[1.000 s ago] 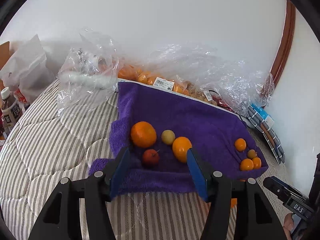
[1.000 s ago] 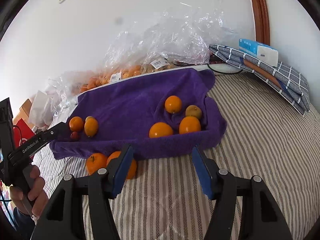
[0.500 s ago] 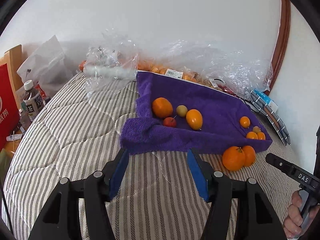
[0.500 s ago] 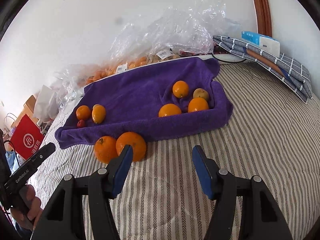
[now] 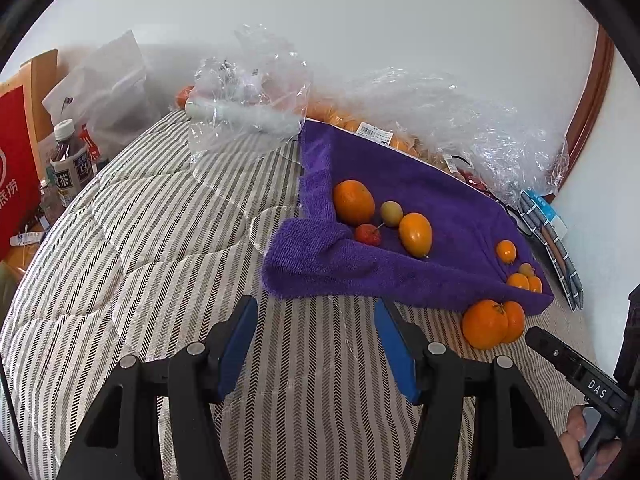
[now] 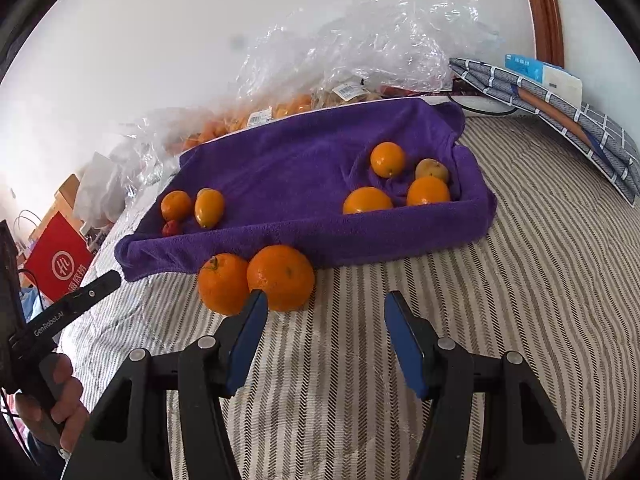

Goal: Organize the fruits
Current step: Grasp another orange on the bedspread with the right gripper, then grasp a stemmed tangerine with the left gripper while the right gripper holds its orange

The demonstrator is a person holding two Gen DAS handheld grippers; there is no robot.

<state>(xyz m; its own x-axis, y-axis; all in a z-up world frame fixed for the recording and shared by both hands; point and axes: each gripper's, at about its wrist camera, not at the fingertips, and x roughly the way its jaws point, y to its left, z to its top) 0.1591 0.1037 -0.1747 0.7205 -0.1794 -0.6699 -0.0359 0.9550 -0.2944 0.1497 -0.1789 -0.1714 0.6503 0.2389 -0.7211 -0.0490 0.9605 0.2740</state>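
Observation:
A purple towel [image 6: 304, 160] lies on the striped bed [image 6: 520, 280] and holds two groups of fruit. At its left end are an orange [image 5: 353, 202], a small yellow fruit [image 5: 391, 213], a red fruit [image 5: 367, 234] and an oval orange fruit [image 5: 416, 234]. At its right end are several small oranges [image 6: 387, 159]. Two big oranges [image 6: 280, 276] lie on the bed in front of the towel, touching each other. My right gripper [image 6: 324, 316] is open and empty, just right of them. My left gripper [image 5: 316, 320] is open and empty, short of the towel's near corner.
Clear plastic bags with more fruit [image 5: 440, 120] line the wall behind the towel. A folded checked cloth and a blue box [image 6: 560, 92] lie at the far right. A red bag [image 5: 12, 184] and a bottle [image 5: 72, 160] stand off the bed's left side.
Both grippers have pulled back from the towel. The two big oranges in front of the towel have come into fuller view. Both grippers stay open.

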